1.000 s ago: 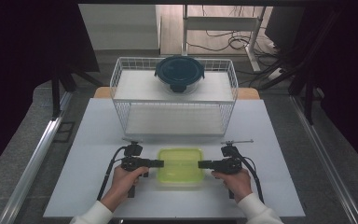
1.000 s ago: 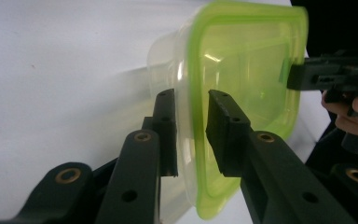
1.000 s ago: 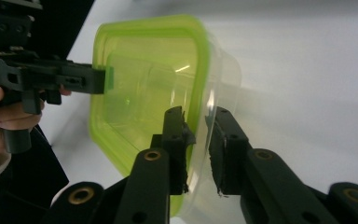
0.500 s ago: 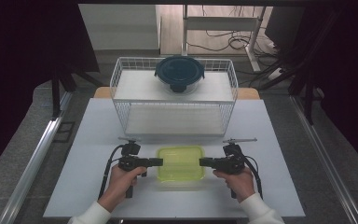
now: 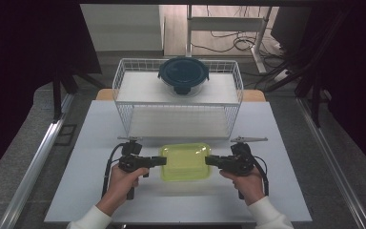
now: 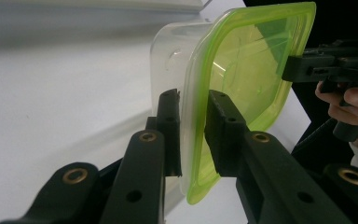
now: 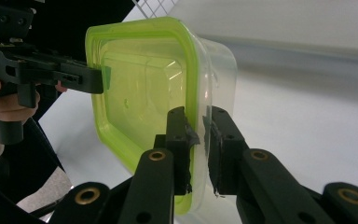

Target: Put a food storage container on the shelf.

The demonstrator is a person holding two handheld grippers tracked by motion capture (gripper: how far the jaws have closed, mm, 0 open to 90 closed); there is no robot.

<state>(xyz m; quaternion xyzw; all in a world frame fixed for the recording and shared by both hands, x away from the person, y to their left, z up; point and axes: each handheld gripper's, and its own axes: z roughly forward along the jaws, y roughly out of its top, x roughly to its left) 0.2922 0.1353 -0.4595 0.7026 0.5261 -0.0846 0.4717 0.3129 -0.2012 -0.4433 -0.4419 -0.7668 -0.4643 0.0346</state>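
The person holds a clear container with a green lid (image 5: 184,162) between the two grippers, over the near middle of the white table (image 5: 90,143). The left gripper (image 5: 159,161) grips the left edge of the container: in the left gripper view its two black jaws are closed on the green rim (image 6: 193,140), one jaw on each side of it. The right gripper (image 5: 208,161) grips the right edge in the same way; in the right gripper view its jaws are pressed on the rim (image 7: 196,126), and the left gripper (image 7: 95,79) shows at the opposite edge. Both grippers lie level and point toward each other. Farther away on the table stands a white wire basket (image 5: 124,90), and on its far upper shelf rests a dark round container (image 5: 183,75).
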